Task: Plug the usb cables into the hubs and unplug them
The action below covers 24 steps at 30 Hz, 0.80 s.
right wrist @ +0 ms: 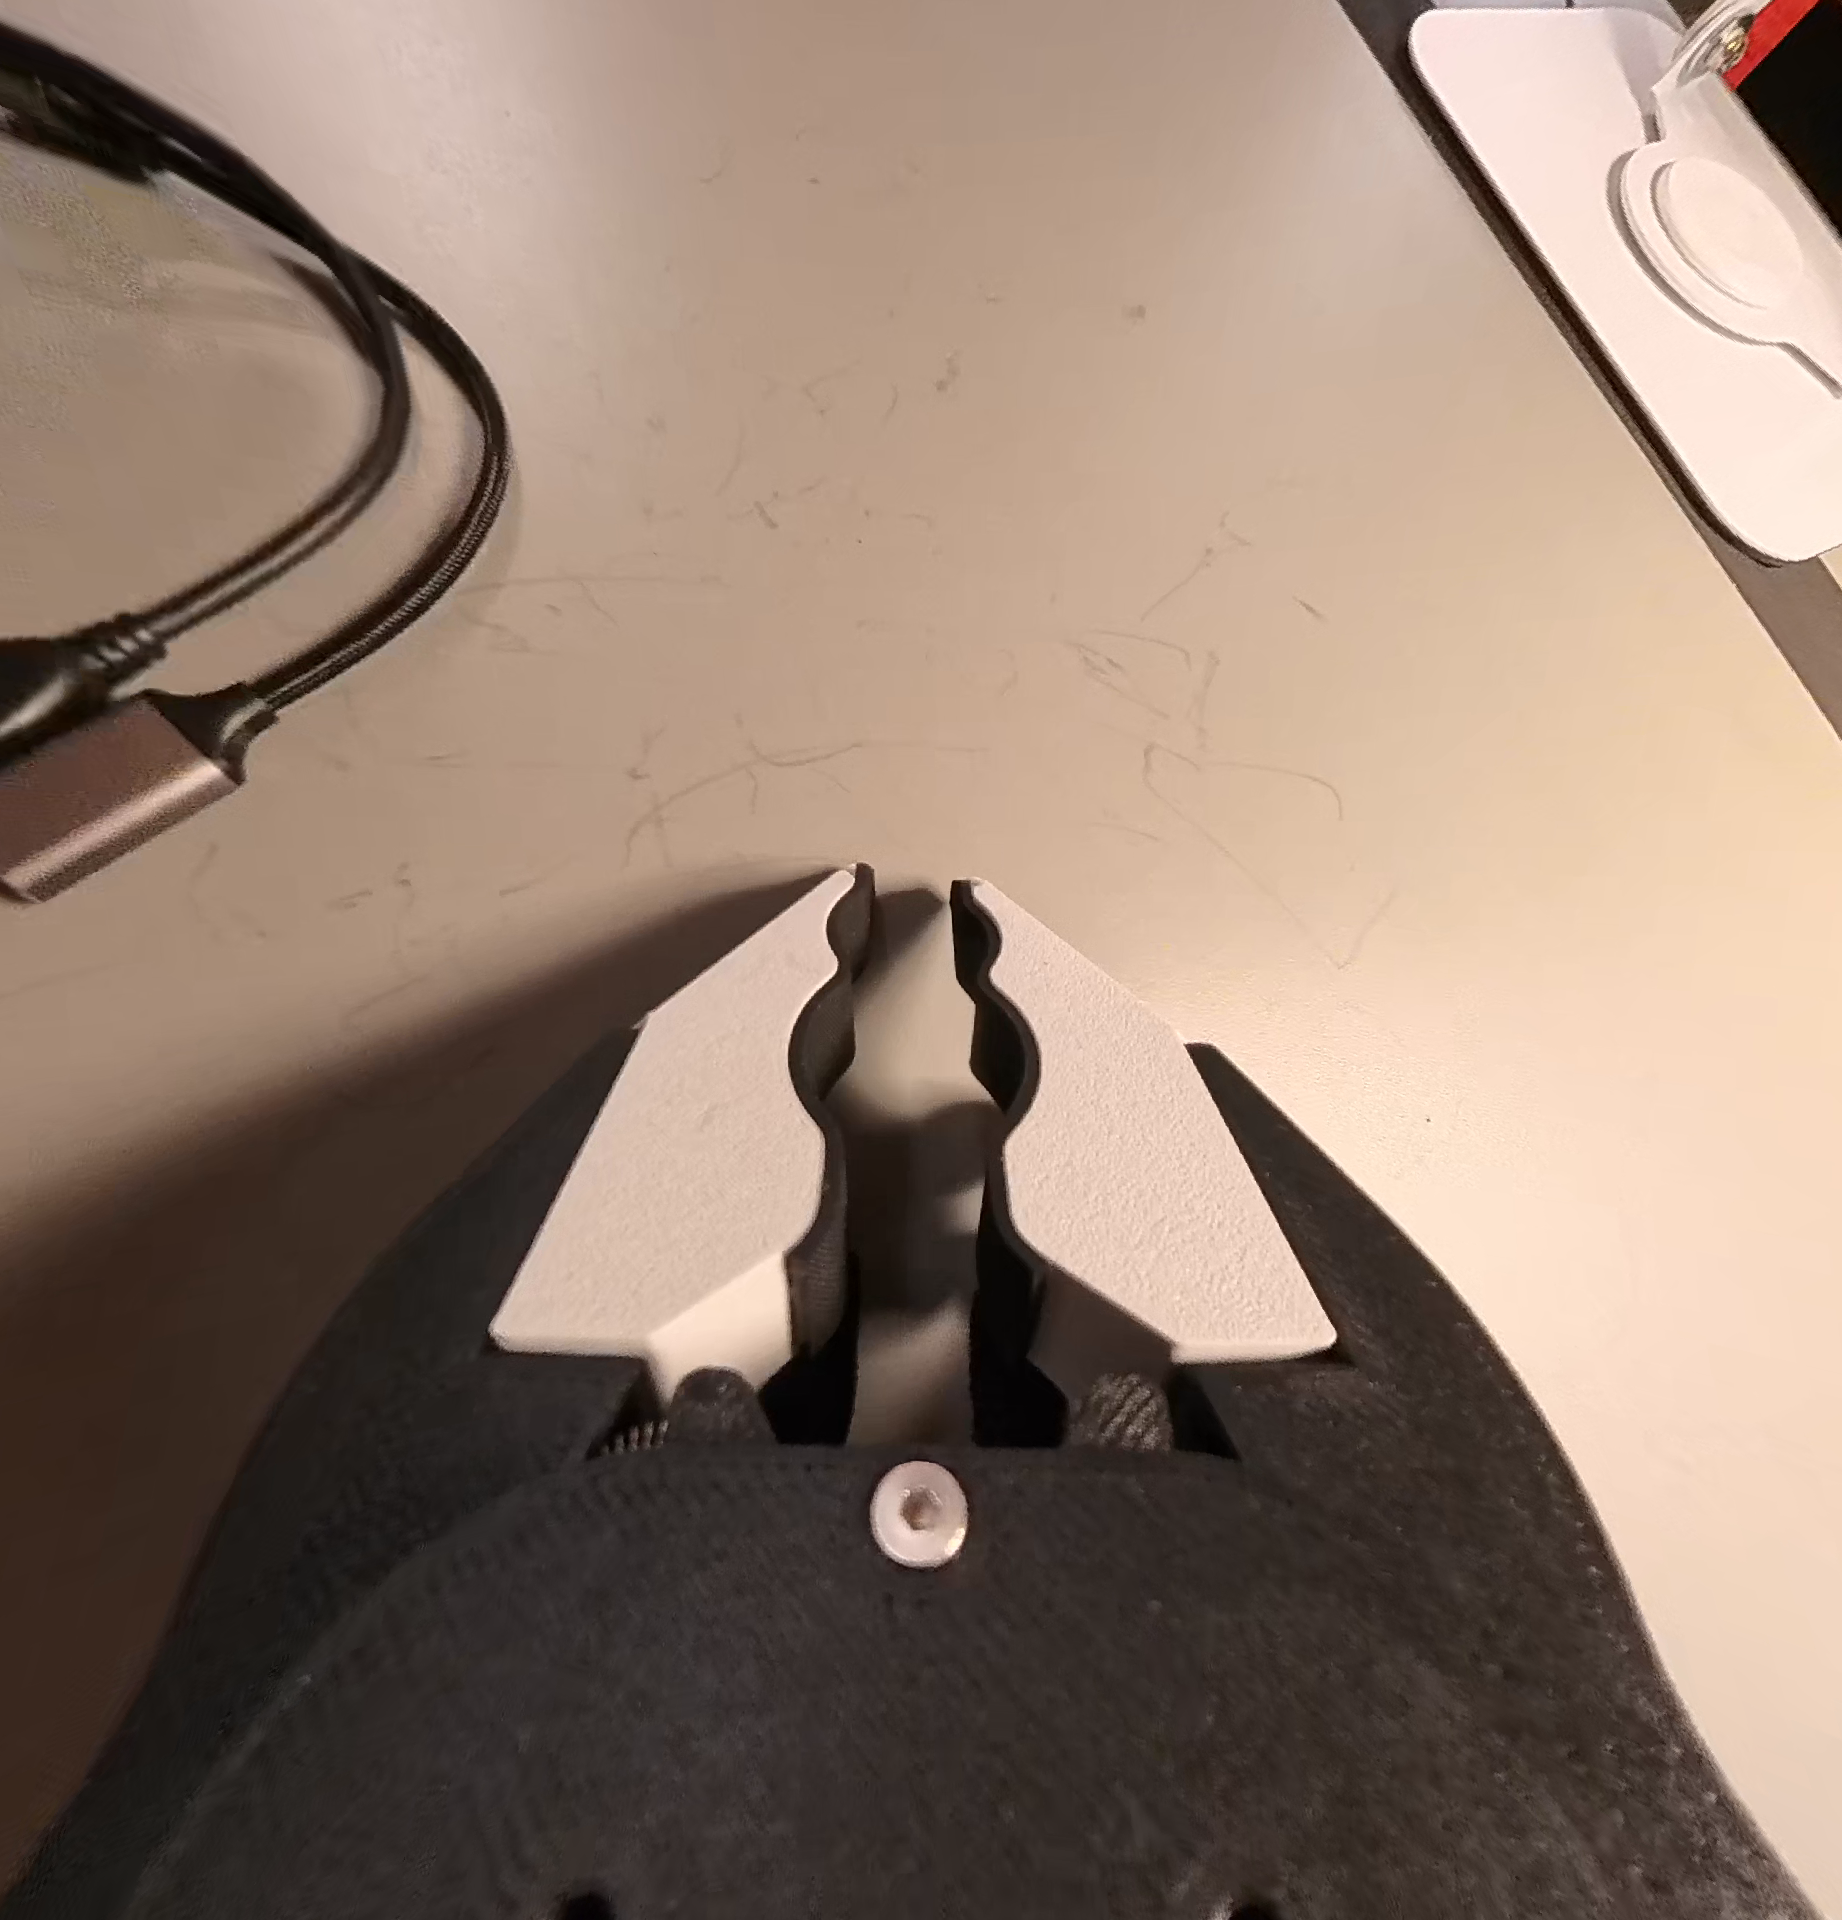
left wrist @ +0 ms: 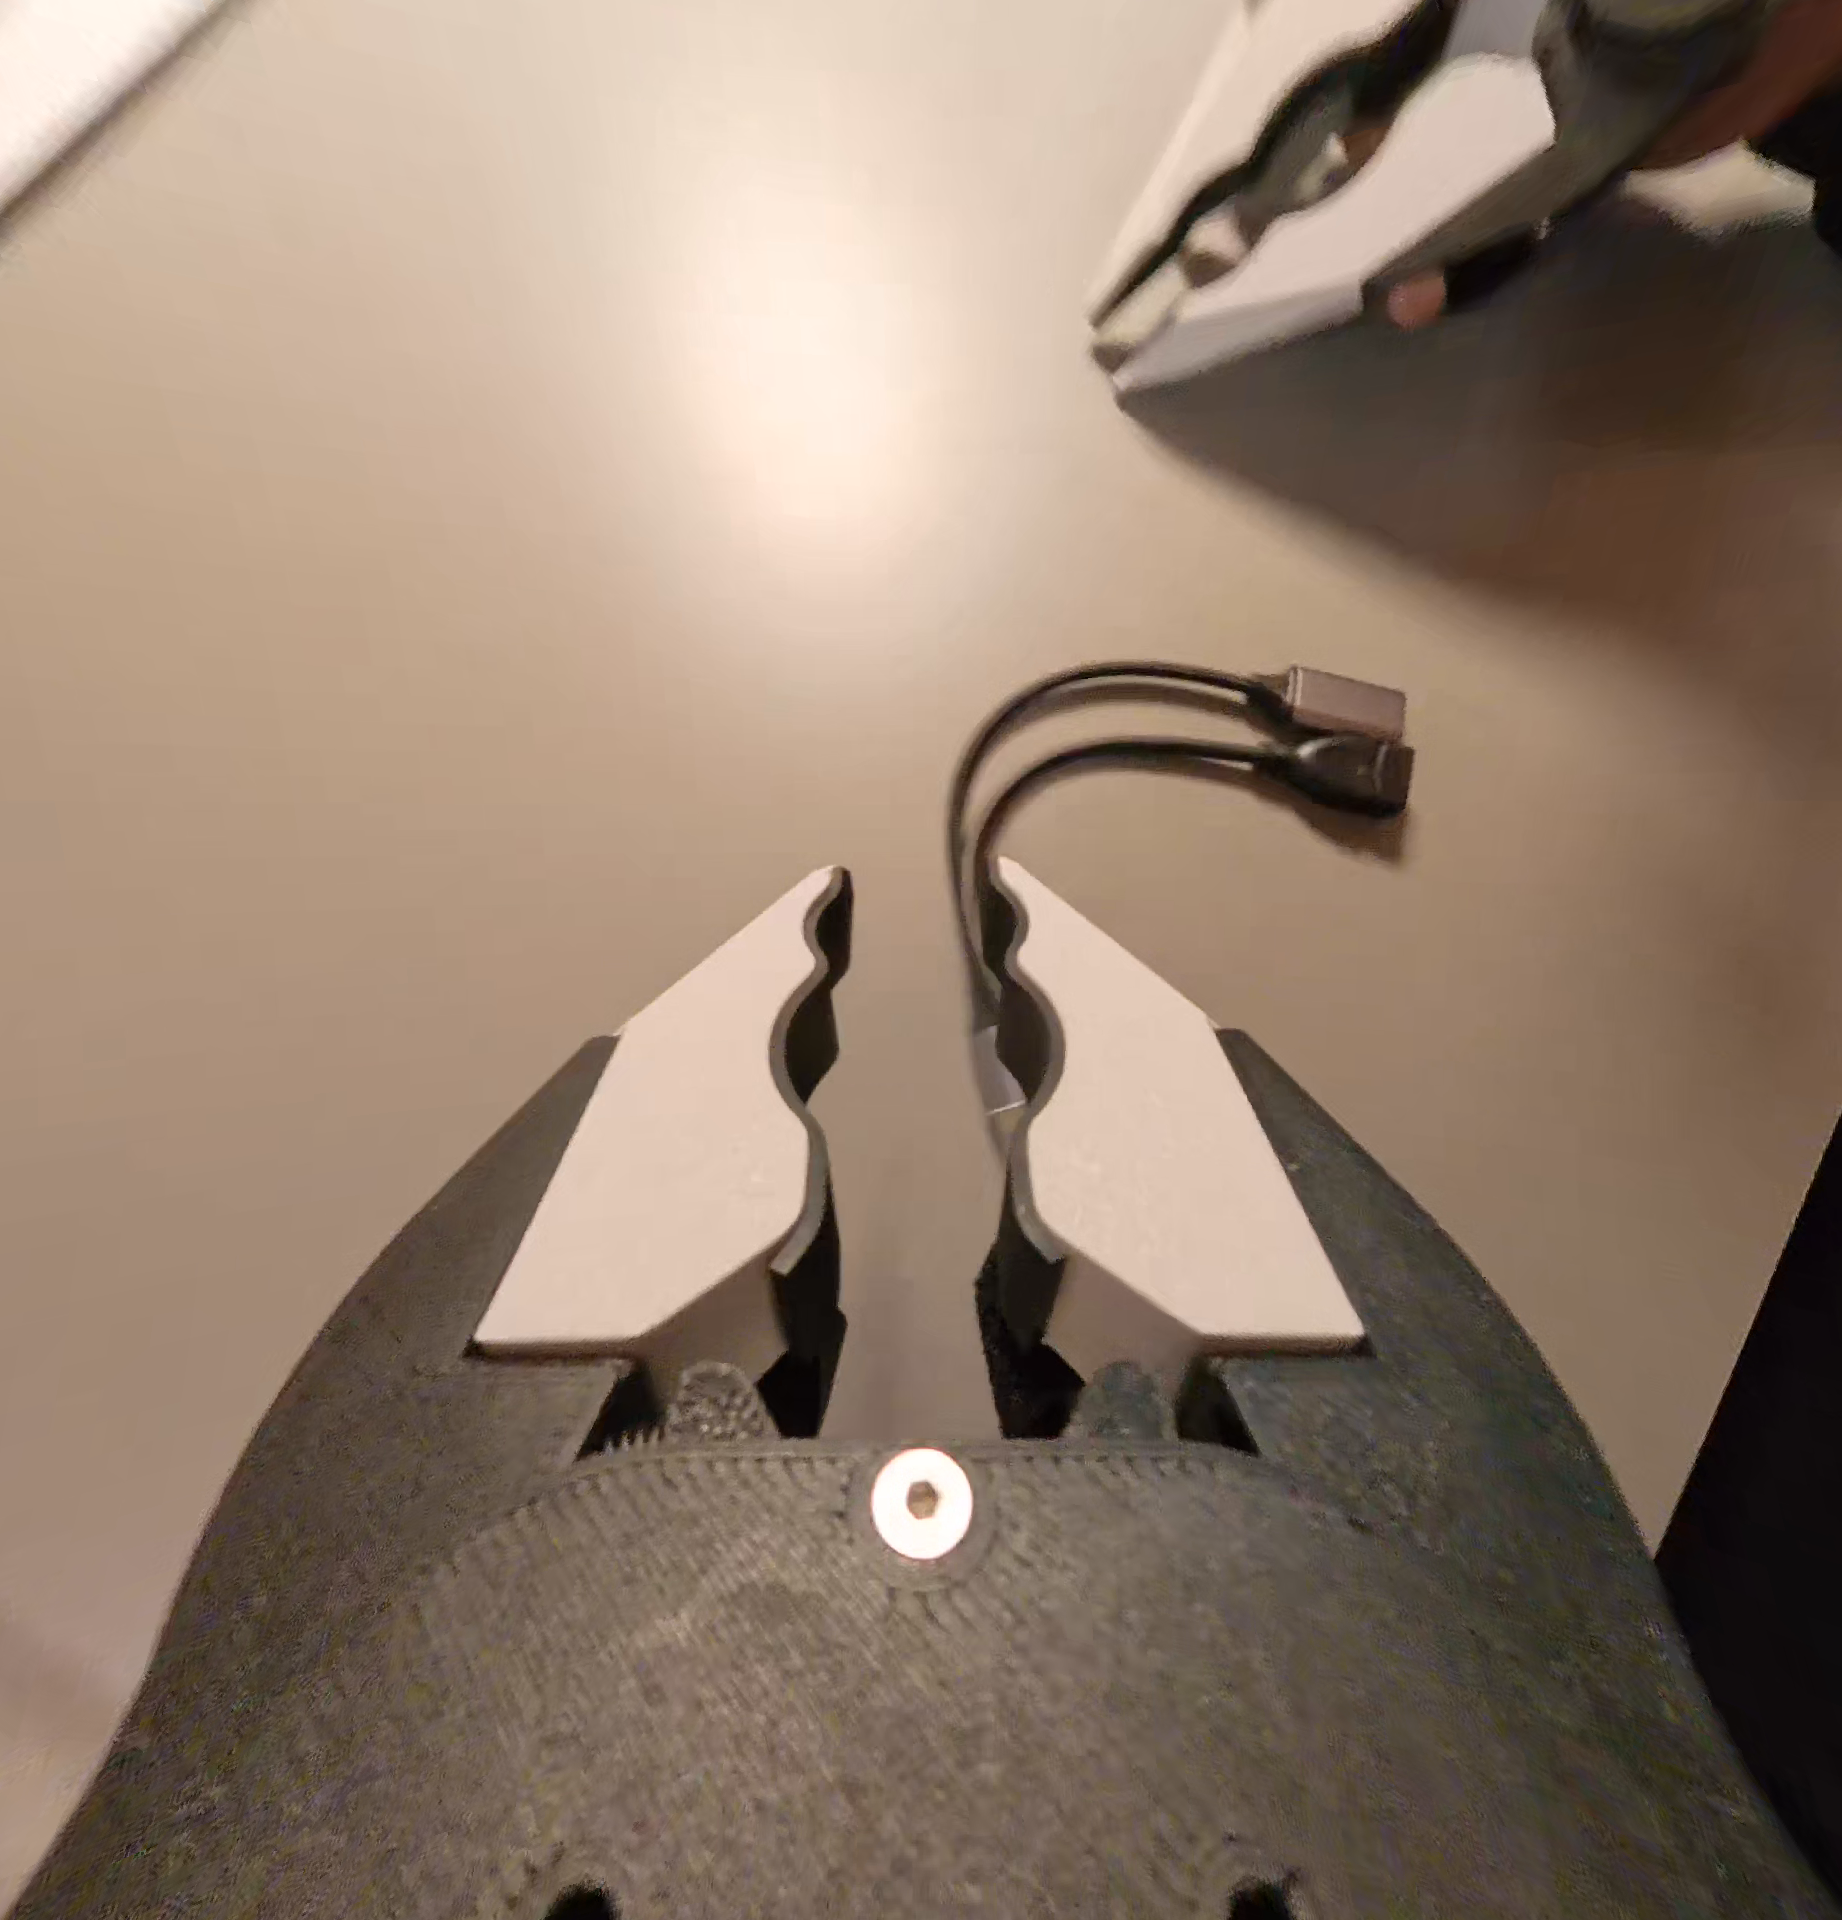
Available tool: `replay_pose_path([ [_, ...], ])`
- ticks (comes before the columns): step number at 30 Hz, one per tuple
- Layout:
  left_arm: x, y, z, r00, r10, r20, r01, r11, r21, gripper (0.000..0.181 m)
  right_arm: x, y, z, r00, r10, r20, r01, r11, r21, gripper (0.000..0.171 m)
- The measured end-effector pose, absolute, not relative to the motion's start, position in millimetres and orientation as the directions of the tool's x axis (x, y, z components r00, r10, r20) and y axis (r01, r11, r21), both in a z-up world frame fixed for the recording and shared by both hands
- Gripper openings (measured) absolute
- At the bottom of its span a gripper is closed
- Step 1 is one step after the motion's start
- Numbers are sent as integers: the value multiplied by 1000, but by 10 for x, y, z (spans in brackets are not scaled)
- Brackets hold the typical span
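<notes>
Two black USB cables lie on the beige table. They curve right and end in a silver-grey hub end and a black plug, side by side. My left gripper is open just above the table; the cables run under its right finger, with a silver connector showing in the gap. My right gripper is slightly open and empty, low over bare table. To its left lie the silver-grey hub end and the black plug. The right gripper also shows blurred at upper right.
A white base with a round clear fitting stands at the table's far right edge in the right wrist view. The cables loop across the upper left there. A dark edge borders the table on the right in the left wrist view. There is about 20 cm between the tips of the two grippers.
</notes>
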<state>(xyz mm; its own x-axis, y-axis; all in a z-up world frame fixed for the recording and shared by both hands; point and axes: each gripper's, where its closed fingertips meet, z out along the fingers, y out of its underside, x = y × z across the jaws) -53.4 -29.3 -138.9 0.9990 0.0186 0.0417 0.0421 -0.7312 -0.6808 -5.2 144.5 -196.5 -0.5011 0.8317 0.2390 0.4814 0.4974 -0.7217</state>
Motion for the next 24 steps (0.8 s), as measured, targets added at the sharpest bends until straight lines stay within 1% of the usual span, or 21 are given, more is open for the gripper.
replay_pose_path([
  [1, -647, -363, -1245, 999, 39, 27, 46, -708, -705, 31, -51, 1446, -1966, -502, 832, 237, 482, 497, -722, 15],
  [3, -990, -606, -899, 993, 112, -36, 48, -665, -745, 36, -50, 1445, -1967, -503, 832, 235, 483, 496, -722, 15],
  [5, -1493, -997, -533, 960, 224, -168, 18, -648, -761, 38, -51, 1445, -1966, -503, 832, 233, 483, 495, -722, 15],
  [7, -2068, -1507, -242, 892, 315, -324, -31, -672, -740, 40, -51, 1444, -1967, -503, 832, 233, 484, 494, -722, 15],
  [9, -2616, -2073, -164, 835, 342, -431, -43, -741, -670, 41, -51, 1444, -1967, -503, 833, 230, 485, 492, -723, 15],
  [12, -3304, -2840, -422, 818, 283, -502, -19, -857, -515, 47, -52, 1445, -1967, -503, 834, 227, 487, 490, -723, 15],
  [13, -3491, -3075, -567, 822, 270, -502, 16, -891, -454, 50, -54, 1447, -1967, -503, 834, 227, 487, 491, -723, 15],
  [15, -3706, -3438, -900, 862, 241, -447, 96, -941, -323, 58, -59, 1451, -1967, -501, 835, 229, 487, 490, -723, 16],
  [16, -3780, -3552, -1042, 877, 216, -429, 106, -959, -264, 63, -60, 1453, -1967, -501, 835, 227, 488, 489, -723, 16],
  [18, -3890, -3688, -1273, 901, 133, -413, 75, -985, -154, 71, -62, 1456, -1966, -501, 837, 220, 491, 484, -724, 17],
  [21, -3968, -3717, -1523, 935, 60, -349, 34, -996, -79, 78, -76, 1476, -1967, -494, 844, 209, 500, 473, -726, 18],
  [23, -4021, -3745, -1646, 955, 99, -279, 83, -994, -69, 92, -104, 1523, -1965, -478, 848, 229, 499, 477, -723, 18],
  [24, -4062, -3743, -1691, 960, 136, -247, 119, -990, -81, 95, -120, 1552, -1962, -471, 847, 248, 494, 486, -721, 18],
])
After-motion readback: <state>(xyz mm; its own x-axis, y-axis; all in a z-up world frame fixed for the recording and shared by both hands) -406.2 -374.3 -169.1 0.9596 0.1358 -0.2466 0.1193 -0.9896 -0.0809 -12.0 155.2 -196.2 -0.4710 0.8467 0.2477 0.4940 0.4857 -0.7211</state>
